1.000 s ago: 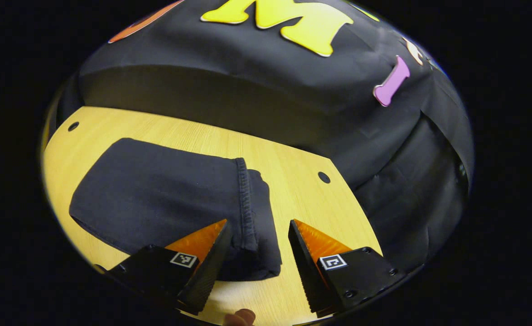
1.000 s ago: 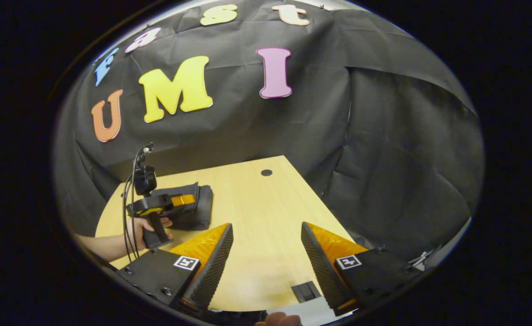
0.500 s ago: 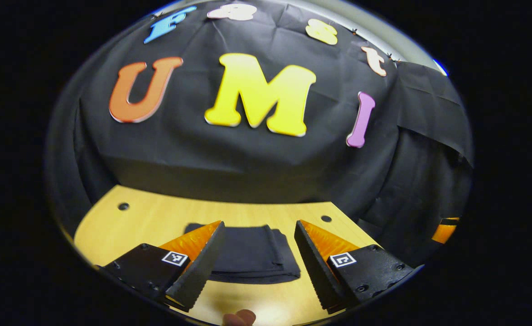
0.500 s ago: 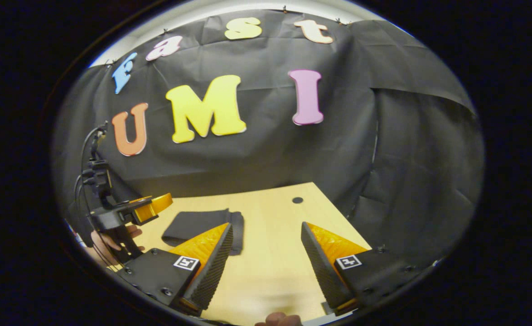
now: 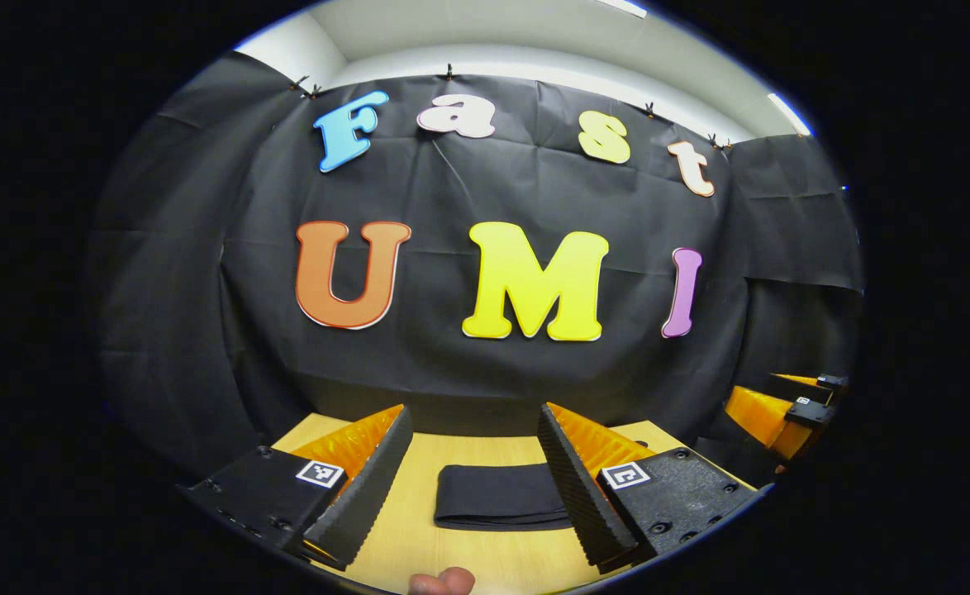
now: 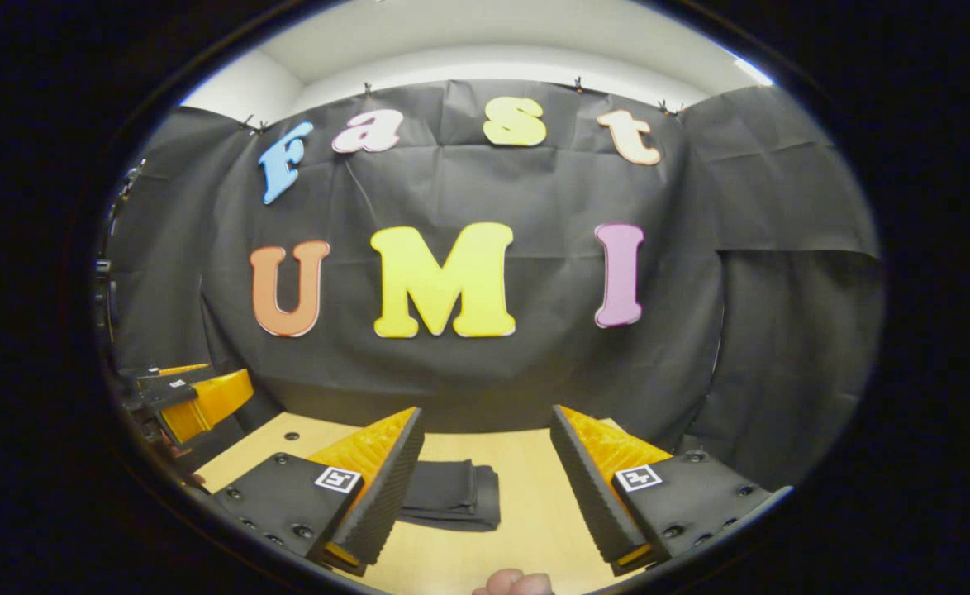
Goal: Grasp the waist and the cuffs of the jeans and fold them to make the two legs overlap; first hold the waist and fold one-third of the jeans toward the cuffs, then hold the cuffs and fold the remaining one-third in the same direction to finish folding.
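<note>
The dark jeans [image 5: 497, 506] lie folded into a flat, compact stack on the light wooden table [image 5: 419, 545]. In the left gripper view, my left gripper [image 5: 473, 483] is open, held level and back from the stack, which shows between its fingers. The right gripper view has the same jeans [image 6: 452, 494] beyond the left finger of my open right gripper [image 6: 485, 487]. Nothing is held by either one. Each view catches the other gripper at its edge: the right gripper [image 5: 782, 409] at the right, the left gripper [image 6: 192, 392] at the left.
The booth's black cloth wall [image 5: 468, 372] rises straight behind the table's far edge. A small round hole [image 6: 291, 435] sits in the tabletop at the left. A fingertip [image 5: 444, 581] shows at the bottom of the left gripper view.
Both grippers drew back from the folded jeans and tipped up to level. The jeans shrank from large and close under the left fingers to a small stack farther off.
</note>
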A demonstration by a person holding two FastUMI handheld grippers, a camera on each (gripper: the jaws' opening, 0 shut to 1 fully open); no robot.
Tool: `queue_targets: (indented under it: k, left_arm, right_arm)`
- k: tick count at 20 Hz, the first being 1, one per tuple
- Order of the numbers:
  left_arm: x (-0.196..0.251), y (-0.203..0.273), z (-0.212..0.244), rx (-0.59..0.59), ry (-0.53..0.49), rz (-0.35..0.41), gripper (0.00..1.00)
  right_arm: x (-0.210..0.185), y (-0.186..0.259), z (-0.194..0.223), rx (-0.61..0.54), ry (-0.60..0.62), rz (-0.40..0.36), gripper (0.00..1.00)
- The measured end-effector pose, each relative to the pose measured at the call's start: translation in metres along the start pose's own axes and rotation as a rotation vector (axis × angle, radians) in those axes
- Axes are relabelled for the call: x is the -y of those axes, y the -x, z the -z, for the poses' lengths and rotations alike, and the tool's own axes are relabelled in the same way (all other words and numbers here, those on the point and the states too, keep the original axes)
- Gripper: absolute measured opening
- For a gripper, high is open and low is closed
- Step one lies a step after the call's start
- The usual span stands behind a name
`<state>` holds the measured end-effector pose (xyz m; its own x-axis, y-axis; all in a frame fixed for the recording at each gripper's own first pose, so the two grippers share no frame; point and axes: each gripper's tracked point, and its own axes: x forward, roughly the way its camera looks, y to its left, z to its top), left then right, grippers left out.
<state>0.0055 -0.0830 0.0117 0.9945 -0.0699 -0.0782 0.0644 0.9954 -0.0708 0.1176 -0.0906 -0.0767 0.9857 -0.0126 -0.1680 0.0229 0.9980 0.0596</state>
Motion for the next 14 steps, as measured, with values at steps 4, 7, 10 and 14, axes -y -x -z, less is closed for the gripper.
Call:
queue_targets:
  k: [4,7,10,14]
  left_arm:
    - [-0.018,0.024,-0.003,0.005,0.000,-0.029,0.98]
    - [-0.022,0.030,-0.006,0.007,0.001,-0.038,0.98]
    - [-0.024,0.034,-0.006,-0.005,-0.012,-0.034,0.98]
    - [-0.030,0.036,-0.012,-0.006,-0.001,-0.046,0.98]
  right_arm:
    - [-0.009,0.005,0.004,-0.017,0.019,-0.033,0.93]
    - [-0.010,0.012,0.005,-0.003,0.013,-0.007,0.93]
    - [-0.009,0.009,0.001,0.032,0.008,0.016,0.93]
    - [-0.012,0.013,0.003,0.025,0.002,0.013,0.95]
